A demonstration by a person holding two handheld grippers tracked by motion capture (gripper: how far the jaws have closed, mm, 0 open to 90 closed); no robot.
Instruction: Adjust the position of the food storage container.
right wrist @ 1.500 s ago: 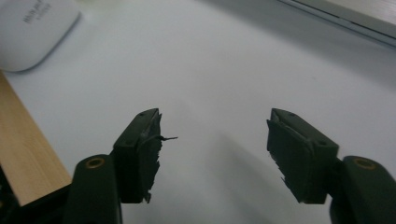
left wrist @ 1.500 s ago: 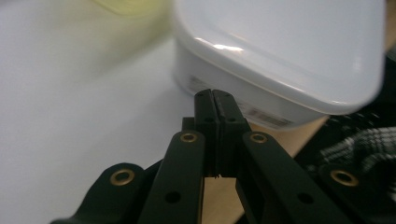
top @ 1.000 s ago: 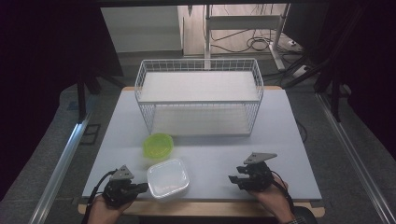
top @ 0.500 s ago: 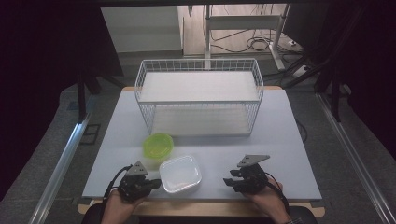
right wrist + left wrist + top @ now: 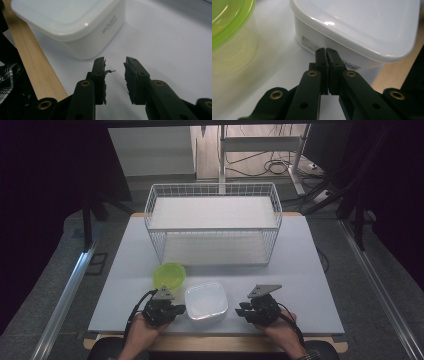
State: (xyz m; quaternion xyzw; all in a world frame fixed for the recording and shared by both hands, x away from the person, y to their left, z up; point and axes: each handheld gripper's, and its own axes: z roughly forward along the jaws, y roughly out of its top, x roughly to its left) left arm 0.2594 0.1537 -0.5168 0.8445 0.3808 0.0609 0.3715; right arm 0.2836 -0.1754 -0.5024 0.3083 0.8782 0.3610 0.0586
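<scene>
Jaws of the left gripper (image 5: pixel 326 51) are pressed flat together with nothing between them, and their tips sit right at the side wall of the white box (image 5: pixel 362 22), at the printed label; whether they touch it I cannot tell. Those of the right gripper (image 5: pixel 114 62) stand a little apart after just closing further, and nothing lies between them; the box (image 5: pixel 72 22) is ahead of them at about 11 o'clock, near but apart.

From the high view, the box (image 5: pixel 206 301) rests lid-on at the near edge of the pale worktop (image 5: pixel 310 270), at about 6 o'clock from the worktop's middle. Left gripper (image 5: pixel 175 310) lies at the box's 9 o'clock, right against it, held in the person's left hand (image 5: pixel 142 332). Right gripper (image 5: pixel 241 309) lies at the box's 3 o'clock, a small gap away, in the right hand (image 5: pixel 280 330).

Green bowl (image 5: pixel 170 275) sits at the box's 11 o'clock, just beside it; in the left gripper view its rim (image 5: pixel 229 20) shows at 10 o'clock from the jaws. White wire basket (image 5: pixel 213 227) stands at 12 o'clock, well apart from the box, on the far half of the worktop.
</scene>
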